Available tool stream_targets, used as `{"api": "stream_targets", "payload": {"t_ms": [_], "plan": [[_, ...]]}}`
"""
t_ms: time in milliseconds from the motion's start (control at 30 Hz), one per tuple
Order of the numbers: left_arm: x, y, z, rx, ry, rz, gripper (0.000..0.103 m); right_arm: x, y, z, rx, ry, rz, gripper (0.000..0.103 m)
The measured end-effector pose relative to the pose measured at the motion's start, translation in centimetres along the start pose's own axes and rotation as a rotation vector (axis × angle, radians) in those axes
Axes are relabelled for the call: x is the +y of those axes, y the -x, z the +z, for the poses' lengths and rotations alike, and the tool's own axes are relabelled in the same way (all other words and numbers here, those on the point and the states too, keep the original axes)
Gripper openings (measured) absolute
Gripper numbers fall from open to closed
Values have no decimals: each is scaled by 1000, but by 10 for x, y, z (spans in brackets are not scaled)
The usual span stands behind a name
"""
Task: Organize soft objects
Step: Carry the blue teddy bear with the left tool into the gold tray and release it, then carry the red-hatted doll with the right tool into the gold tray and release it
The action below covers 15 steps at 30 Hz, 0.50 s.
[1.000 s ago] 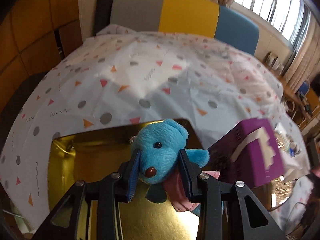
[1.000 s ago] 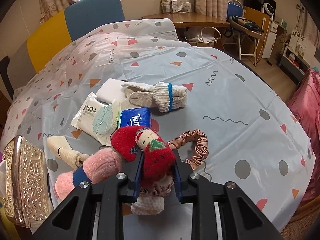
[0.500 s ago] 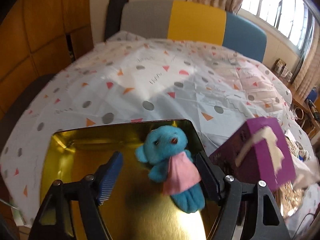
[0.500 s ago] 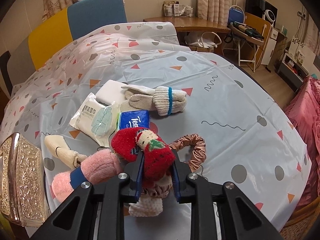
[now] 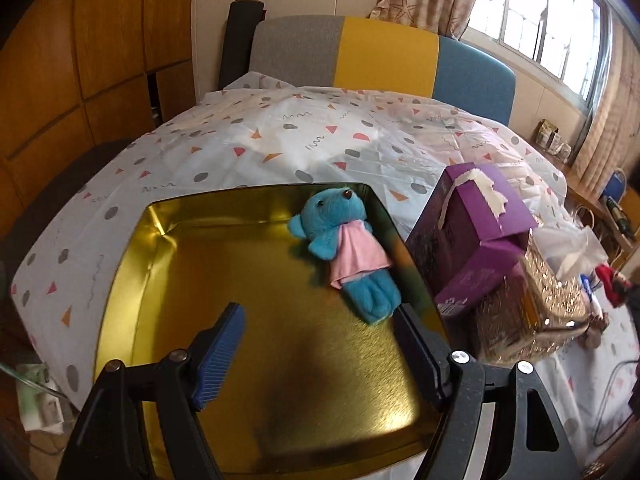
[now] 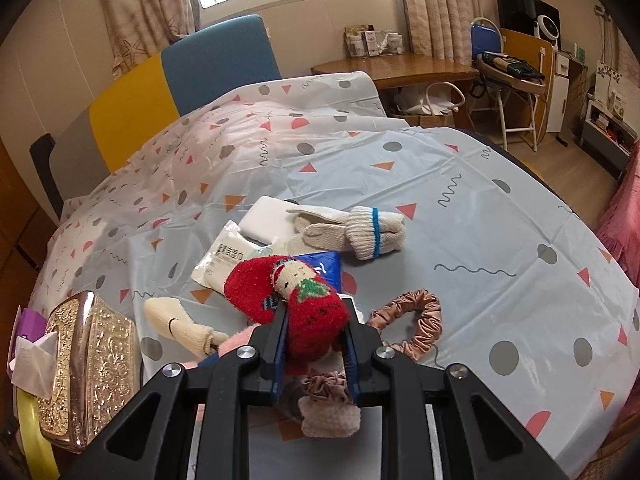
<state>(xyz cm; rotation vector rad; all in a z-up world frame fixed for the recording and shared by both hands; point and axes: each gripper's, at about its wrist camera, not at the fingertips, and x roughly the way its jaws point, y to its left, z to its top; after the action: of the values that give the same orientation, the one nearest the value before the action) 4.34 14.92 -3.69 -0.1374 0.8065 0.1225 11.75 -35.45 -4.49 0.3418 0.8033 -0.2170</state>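
Observation:
A blue teddy bear in a pink dress (image 5: 344, 256) lies on its back in the far right part of the gold tin tray (image 5: 224, 280). My left gripper (image 5: 320, 344) is open and empty above the tray, just short of the bear. My right gripper (image 6: 314, 344) is shut on a red knitted doll (image 6: 296, 300) and holds it above the table. Under and around it lie a pink scrunchie (image 6: 416, 320), a cream sock (image 6: 180, 322), a pink sock (image 6: 236, 344), rolled white gloves with a blue band (image 6: 360, 232), wet-wipe packs (image 6: 228, 260) and a blue tissue pack (image 6: 324, 264).
A purple box (image 5: 476, 236) and an ornate gold tissue box (image 5: 532, 304) stand right of the tray; the gold box also shows in the right wrist view (image 6: 88, 368). The table has a patterned plastic cloth (image 6: 480, 208). A grey, yellow and blue chair back (image 5: 380, 60) stands behind.
My left gripper opened and let go of the blue bear, which now lies in the tray, then drew back. My right gripper lifted the red doll a little.

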Motion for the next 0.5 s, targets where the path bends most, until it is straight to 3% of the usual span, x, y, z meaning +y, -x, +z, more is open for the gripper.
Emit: {"api": "stream_targets", "payload": {"t_ms": [200, 367, 500], "plan": [[13, 7, -11, 8, 24, 32, 78, 39, 15, 15, -19, 45, 70, 22], [25, 13, -14, -4, 62, 57, 78, 117, 37, 37, -65, 161, 200, 22], [33, 20, -16, -19, 85, 72, 84, 191, 59, 32, -82, 284, 343, 22]]}}
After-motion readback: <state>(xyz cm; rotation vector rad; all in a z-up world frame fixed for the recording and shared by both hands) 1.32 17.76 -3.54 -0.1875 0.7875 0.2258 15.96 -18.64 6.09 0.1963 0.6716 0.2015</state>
